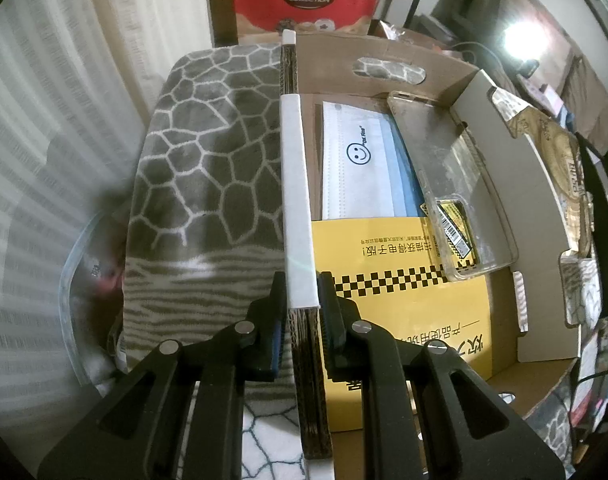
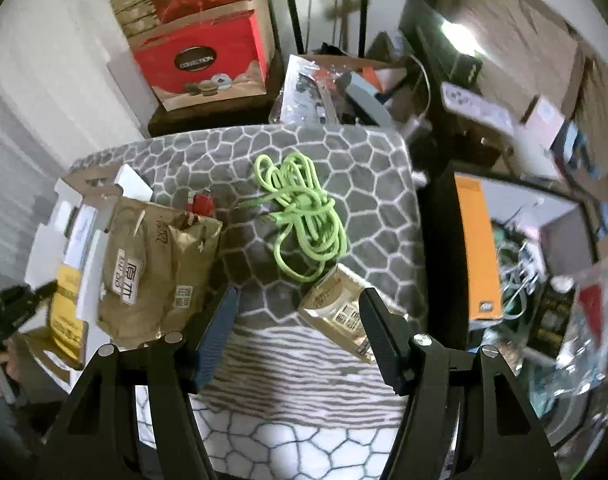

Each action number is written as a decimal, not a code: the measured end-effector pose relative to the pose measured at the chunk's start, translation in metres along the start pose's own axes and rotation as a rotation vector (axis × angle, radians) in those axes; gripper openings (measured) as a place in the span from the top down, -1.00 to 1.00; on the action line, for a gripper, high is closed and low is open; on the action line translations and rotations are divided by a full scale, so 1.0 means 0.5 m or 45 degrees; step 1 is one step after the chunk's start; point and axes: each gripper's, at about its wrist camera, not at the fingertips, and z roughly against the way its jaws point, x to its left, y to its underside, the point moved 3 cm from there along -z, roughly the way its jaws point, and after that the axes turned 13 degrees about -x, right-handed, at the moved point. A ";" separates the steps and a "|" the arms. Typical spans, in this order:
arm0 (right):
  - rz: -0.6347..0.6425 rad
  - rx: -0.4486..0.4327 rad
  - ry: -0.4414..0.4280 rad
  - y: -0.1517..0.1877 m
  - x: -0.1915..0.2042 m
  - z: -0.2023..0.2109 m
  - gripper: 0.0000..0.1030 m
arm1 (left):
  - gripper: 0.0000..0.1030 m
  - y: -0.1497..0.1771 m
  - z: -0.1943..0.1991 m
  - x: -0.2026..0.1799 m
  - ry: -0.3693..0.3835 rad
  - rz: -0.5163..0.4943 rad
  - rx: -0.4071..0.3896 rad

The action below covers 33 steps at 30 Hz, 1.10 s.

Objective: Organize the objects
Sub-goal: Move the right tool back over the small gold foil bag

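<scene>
Left wrist view is showing the left hand-held gripper (image 1: pixel 301 312) clamping narrowly on the near wall of the cardboard box (image 1: pixel 500 176), right at the end of its white taped edge, probably steadying the box so things can be dropped in. Inside the box are lying a pack of face masks (image 1: pixel 356 168), a clear phone case (image 1: pixel 452 184) and a yellow booklet (image 1: pixel 404 304), stacked flat and overlapping, which suggests the sorting is already partly done.

Right wrist view is showing the right hand-held gripper (image 2: pixel 299 332) hanging with its jaws standing wide and nothing between them, above the patterned blanket (image 2: pixel 368 184). A tangled green cable (image 2: pixel 304 216) is lying loose in the middle of the blanket, and a small gold packet (image 2: pixel 340 308) is resting just below it, near the right finger. Two larger gold pouches (image 2: pixel 151 264) are leaning against the box at the left. The wide jaws look readied for a pick, likely the packet or the cable, though which one cannot be told
</scene>
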 end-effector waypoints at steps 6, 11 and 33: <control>0.018 0.003 -0.049 0.006 0.023 -0.002 -0.26 | 0.73 -0.002 -0.001 0.001 -0.011 -0.002 0.004; 0.018 0.022 0.011 0.015 0.006 -0.018 -0.26 | 0.73 -0.002 -0.001 0.001 -0.012 -0.003 0.004; -0.085 0.130 0.166 0.073 -0.100 -0.121 -0.12 | 0.73 0.002 -0.002 0.004 -0.010 0.005 0.000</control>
